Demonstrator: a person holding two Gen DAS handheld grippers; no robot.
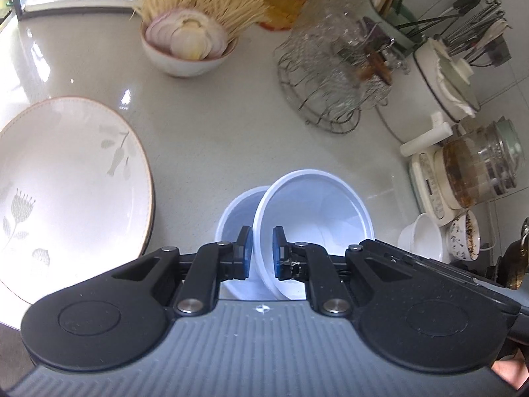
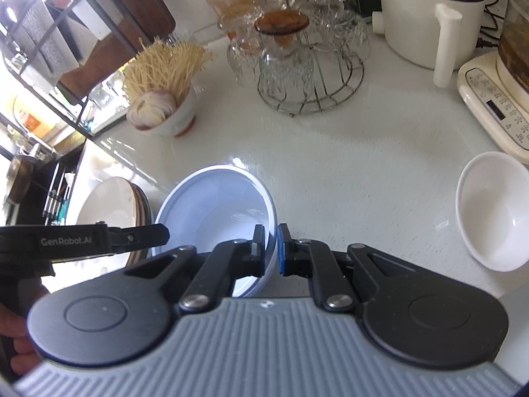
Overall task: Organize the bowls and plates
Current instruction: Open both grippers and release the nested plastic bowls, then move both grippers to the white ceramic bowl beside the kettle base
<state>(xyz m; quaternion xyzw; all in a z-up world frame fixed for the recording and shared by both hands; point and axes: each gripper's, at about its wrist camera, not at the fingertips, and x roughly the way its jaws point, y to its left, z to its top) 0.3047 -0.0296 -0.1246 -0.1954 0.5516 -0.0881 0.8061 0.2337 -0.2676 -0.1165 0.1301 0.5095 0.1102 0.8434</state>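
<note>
In the left wrist view my left gripper (image 1: 262,252) is shut on the near rim of a white plastic bowl (image 1: 314,211), held tilted above a second white plastic bowl (image 1: 236,211). A large floral plate (image 1: 66,182) lies to the left. In the right wrist view my right gripper (image 2: 271,248) is shut on the right rim of a white plastic bowl (image 2: 218,205). The left gripper's arm (image 2: 82,240) reaches in from the left. A stack of plates (image 2: 112,205) lies behind it. A small white ceramic bowl (image 2: 492,211) sits to the right.
A bowl with onion and noodles (image 1: 188,43) and a wire rack of glasses (image 1: 334,76) stand at the back. A white cooker (image 2: 426,16), a kettle on its base (image 1: 476,172), a patterned cup (image 1: 464,236) and a small white bowl (image 1: 421,236) line the right side.
</note>
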